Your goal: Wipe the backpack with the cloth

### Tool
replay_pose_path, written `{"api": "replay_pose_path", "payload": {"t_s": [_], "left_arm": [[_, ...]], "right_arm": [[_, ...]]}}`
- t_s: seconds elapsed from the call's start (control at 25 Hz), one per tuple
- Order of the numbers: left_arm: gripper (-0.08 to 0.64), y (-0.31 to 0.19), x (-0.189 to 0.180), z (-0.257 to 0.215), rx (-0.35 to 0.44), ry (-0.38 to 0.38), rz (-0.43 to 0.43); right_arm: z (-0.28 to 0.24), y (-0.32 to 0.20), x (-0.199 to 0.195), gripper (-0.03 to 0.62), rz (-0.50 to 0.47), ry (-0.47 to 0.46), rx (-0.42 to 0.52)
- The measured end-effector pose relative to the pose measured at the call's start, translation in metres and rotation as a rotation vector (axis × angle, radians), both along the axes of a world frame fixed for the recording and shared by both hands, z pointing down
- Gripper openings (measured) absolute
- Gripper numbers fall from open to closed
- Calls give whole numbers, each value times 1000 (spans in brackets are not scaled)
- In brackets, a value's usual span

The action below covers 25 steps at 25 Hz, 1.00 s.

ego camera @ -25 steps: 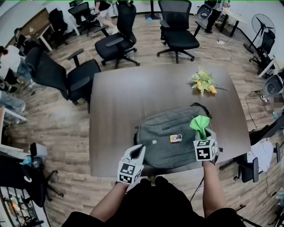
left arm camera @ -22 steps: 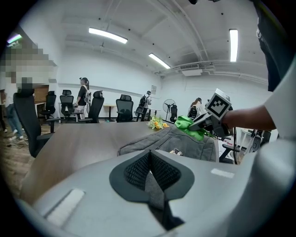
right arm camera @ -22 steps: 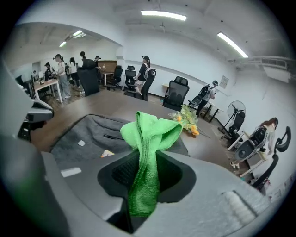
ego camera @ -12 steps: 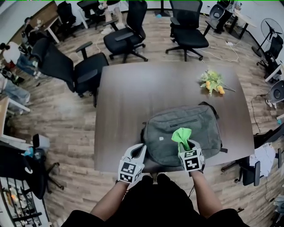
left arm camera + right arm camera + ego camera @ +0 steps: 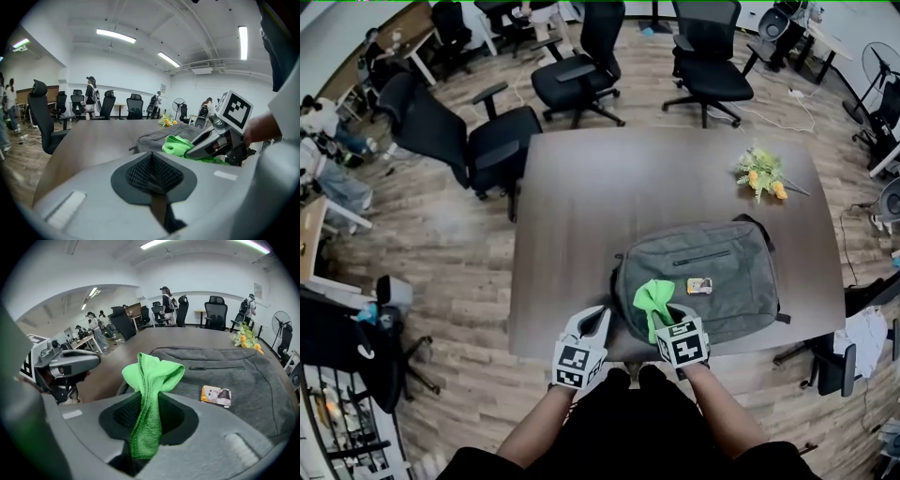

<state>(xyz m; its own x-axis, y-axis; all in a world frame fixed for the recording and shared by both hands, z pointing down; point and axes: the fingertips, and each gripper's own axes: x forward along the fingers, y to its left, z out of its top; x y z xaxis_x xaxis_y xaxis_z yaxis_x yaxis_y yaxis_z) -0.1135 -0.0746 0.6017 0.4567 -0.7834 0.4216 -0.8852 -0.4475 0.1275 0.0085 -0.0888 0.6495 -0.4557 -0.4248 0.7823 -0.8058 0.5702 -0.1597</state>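
A grey backpack (image 5: 712,272) lies flat near the table's front edge, with a small picture card (image 5: 699,285) on it. My right gripper (image 5: 659,315) is shut on a green cloth (image 5: 653,298), whose bunched end rests over the backpack's front left corner. The right gripper view shows the cloth (image 5: 151,394) pinched between the jaws and the backpack (image 5: 243,380) beyond. My left gripper (image 5: 596,321) hovers at the table edge just left of the bag, shut with nothing in it. In the left gripper view the cloth (image 5: 178,145) and backpack (image 5: 159,135) lie to the right.
The brown table (image 5: 609,197) holds a bunch of yellow flowers (image 5: 759,174) at the far right. Black office chairs (image 5: 492,141) stand along the far and left sides. People sit and stand at the room's far left and back.
My right gripper has carried the green cloth leftward across the backpack, from its right side to its front left corner. The left gripper has stayed in place.
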Motion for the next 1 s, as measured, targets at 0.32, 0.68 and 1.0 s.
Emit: {"api": "replay_pose_path", "payload": {"t_s": [0.32, 0.68, 1.0], "left_arm": [[18, 9, -12, 4, -19, 1, -8], [28, 2, 16, 6, -20, 31, 70], [28, -7, 39, 6, -12, 36, 118]], "right_arm": [[14, 15, -20, 101, -81, 58, -5], [19, -1, 41, 101, -29, 204, 35], [16, -15, 112, 102, 82, 294, 65]]}}
